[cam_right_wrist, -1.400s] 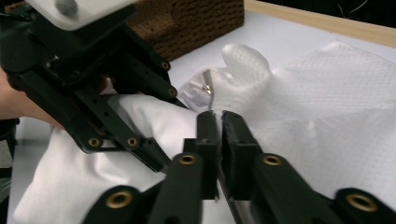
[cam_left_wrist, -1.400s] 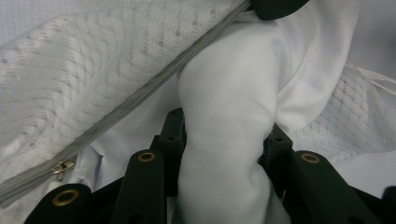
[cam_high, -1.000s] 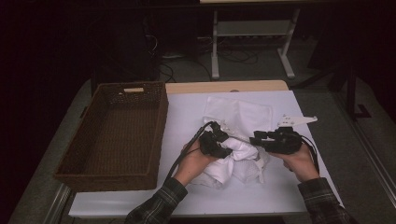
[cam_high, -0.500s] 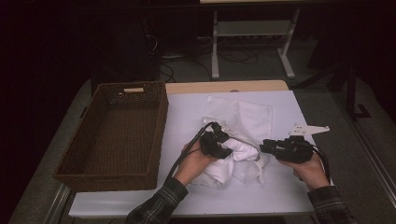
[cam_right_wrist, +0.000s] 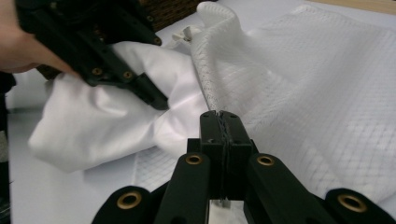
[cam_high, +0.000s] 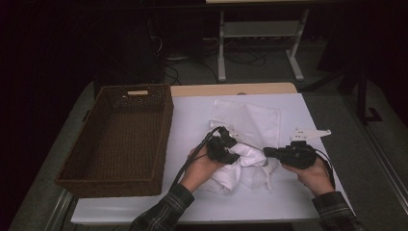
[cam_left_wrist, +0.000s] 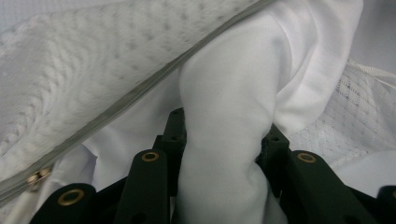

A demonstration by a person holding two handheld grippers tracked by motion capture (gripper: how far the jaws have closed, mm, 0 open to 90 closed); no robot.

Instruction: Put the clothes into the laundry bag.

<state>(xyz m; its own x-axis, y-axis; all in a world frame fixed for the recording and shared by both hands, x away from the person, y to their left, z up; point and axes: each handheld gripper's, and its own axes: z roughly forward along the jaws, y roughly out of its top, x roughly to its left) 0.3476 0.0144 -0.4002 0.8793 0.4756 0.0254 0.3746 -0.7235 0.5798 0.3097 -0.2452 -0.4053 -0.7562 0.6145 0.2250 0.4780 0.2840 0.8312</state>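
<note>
High view: the left gripper [cam_high: 226, 149] is clamped on a bunched white cloth [cam_high: 235, 166] at table centre, beside a white mesh bag [cam_high: 250, 120] lying at its 12 o'clock; the wicker basket [cam_high: 120, 139] stands at 9 o'clock, the right gripper [cam_high: 269, 153] at 3 o'clock. Left gripper view: a thick fold of cloth [cam_left_wrist: 229, 140] stands pinched between partly closed jaws; the bag's zipper edge [cam_left_wrist: 140, 88] runs at 10 o'clock. Right gripper view: the right gripper [cam_right_wrist: 220, 116] has just been closing; its jaws meet on the mesh bag's edge [cam_right_wrist: 205, 88], with the left gripper [cam_right_wrist: 156, 100] at 10 o'clock.
</note>
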